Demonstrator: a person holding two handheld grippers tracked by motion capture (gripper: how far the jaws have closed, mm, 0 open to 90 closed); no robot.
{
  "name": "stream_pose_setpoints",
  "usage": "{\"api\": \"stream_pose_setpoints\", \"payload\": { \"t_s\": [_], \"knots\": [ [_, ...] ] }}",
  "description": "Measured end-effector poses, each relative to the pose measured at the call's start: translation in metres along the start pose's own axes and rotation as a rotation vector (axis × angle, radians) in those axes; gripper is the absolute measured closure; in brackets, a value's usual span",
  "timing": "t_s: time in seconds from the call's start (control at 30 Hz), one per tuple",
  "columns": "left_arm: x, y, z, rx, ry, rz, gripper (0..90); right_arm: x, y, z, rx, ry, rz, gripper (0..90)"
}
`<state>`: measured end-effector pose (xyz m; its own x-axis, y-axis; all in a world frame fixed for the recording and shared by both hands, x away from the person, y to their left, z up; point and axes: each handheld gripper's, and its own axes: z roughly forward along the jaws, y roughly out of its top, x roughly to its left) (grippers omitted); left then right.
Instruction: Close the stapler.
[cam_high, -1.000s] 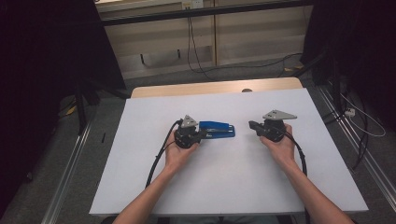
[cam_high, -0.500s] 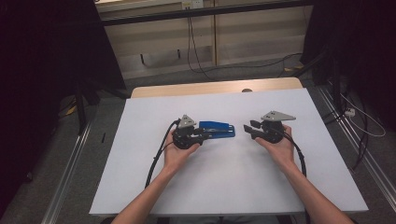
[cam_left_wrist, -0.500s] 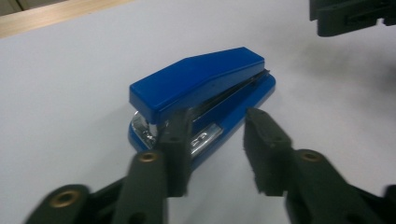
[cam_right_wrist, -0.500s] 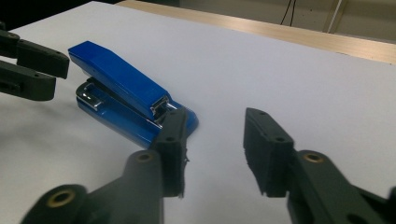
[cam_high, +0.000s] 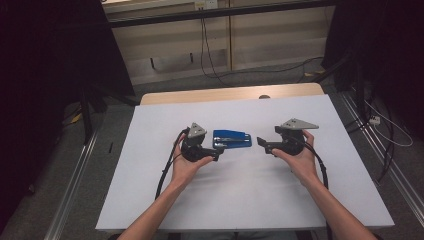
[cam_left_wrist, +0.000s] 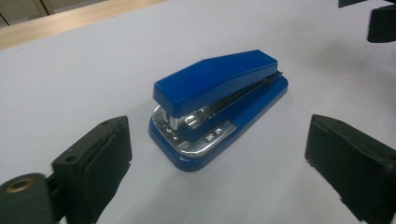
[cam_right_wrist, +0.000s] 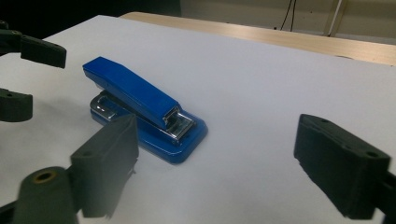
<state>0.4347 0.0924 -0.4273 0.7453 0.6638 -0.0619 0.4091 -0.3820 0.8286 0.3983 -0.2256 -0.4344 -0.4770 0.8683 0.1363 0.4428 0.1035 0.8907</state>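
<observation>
Lab, white table (cam_high: 250, 200), dark curtains (cam_high: 45, 75), floor cables (cam_high: 215, 60)

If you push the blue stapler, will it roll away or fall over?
Probably neither: the blue stapler lies on a wide flat base, so it should slide on the white table. Its glossy shell may be a bit slippery. The hinged top could press down if squeezed.
</observation>
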Motion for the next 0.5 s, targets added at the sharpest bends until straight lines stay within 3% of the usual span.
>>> {"api": "stream_pose_setpoints", "payload": {
  "t_s": [0.1, 0.23, 0.33, 0.5],
  "knots": [
    [0.001, 0.0, -0.007, 0.006, 0.0, -0.01, 4.6, 0.002, 0.001, -0.004, -0.006, -0.003, -0.004, 8.5],
    [0.002, -0.002, -0.018, -0.015, -0.011, 0.031, 4.9, 0.003, 0.0, -0.008, -0.007, 0.009, -0.016, 2.5],
    [0.002, -0.005, -0.025, -0.038, -0.016, 0.008, 4.9, 0.005, 0.0, -0.011, -0.021, 0.019, -0.028, 3.5],
    [-0.001, -0.007, -0.035, -0.051, 0.009, 0.022, 4.7, 0.01, -0.001, -0.016, -0.029, -0.006, -0.03, 3.5]
  ]
}}
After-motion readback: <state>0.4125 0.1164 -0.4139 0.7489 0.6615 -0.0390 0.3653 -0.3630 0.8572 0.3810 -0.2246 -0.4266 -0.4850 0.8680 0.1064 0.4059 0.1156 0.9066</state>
